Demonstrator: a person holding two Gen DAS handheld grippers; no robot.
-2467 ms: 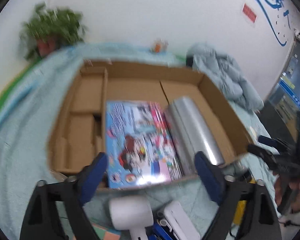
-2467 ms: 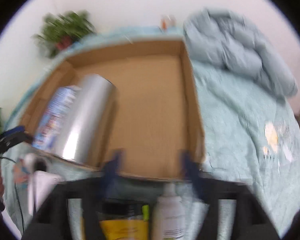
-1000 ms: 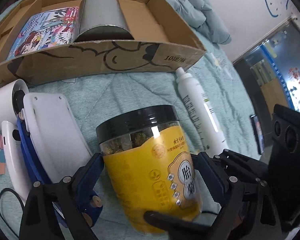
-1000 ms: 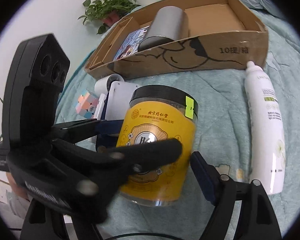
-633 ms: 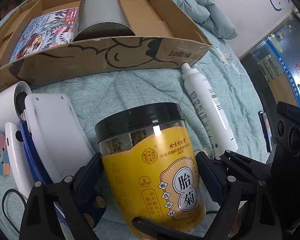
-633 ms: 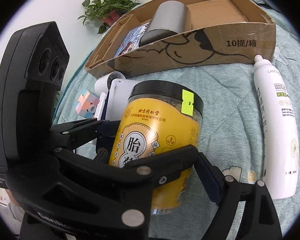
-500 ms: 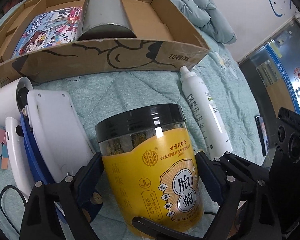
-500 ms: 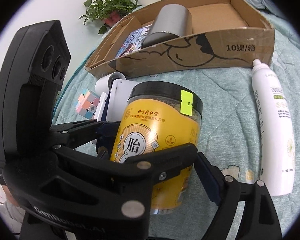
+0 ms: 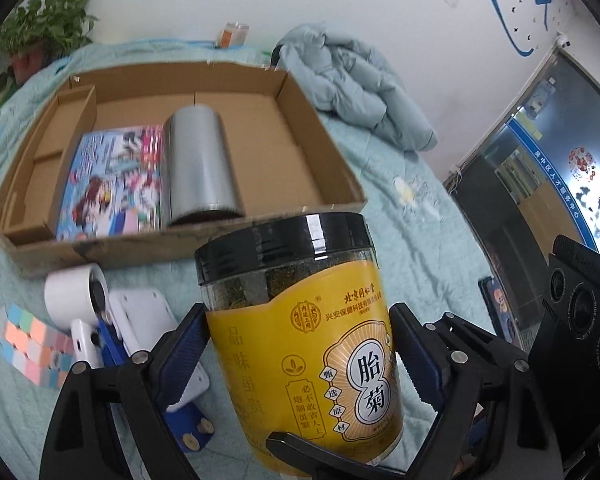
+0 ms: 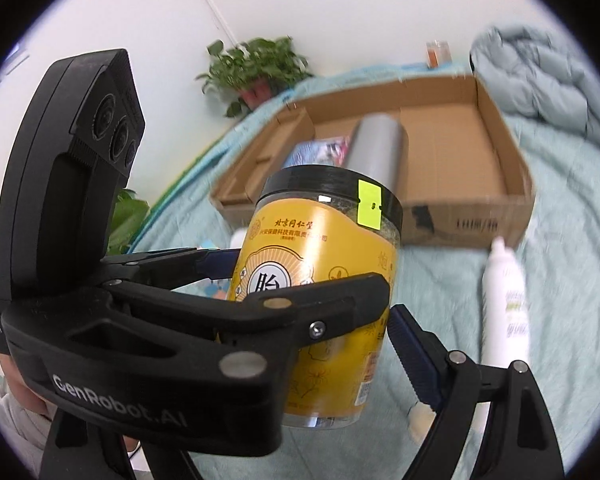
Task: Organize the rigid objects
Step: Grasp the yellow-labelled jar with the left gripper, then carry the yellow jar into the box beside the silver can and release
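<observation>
A: Both the left gripper and the right gripper pinch the yellow jar, held above the bedspread.

B: Uneven squeezing could twist it loose before the cardboard box.

A bedroom: quilted bedspread, crumpled duvet, potted plant.
</observation>
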